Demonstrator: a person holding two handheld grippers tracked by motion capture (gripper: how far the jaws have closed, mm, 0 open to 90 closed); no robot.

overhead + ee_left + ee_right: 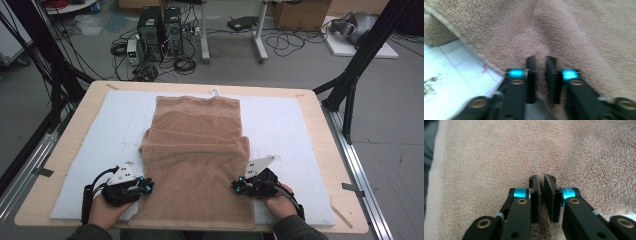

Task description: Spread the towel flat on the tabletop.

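A tan towel (195, 155) lies lengthwise on a white foam mat (280, 120), its near part folded over into a thicker layer. My left gripper (148, 186) is at the towel's left edge near the front, and my right gripper (235, 186) is at its right edge. In the left gripper view the jaws of the left gripper (541, 60) are pinched on the towel (574, 30), which bunches into a ridge ahead of them. In the right gripper view the right gripper (541, 178) is shut on the towel (486, 157), with puckers spreading from its tips.
The mat covers most of a wooden table (325, 150). Black frame legs (357, 65) stand at the table's far corners. Computer towers (160, 32), cables and a cardboard box (300, 12) are on the floor beyond. Bare mat (454, 75) lies left of the towel.
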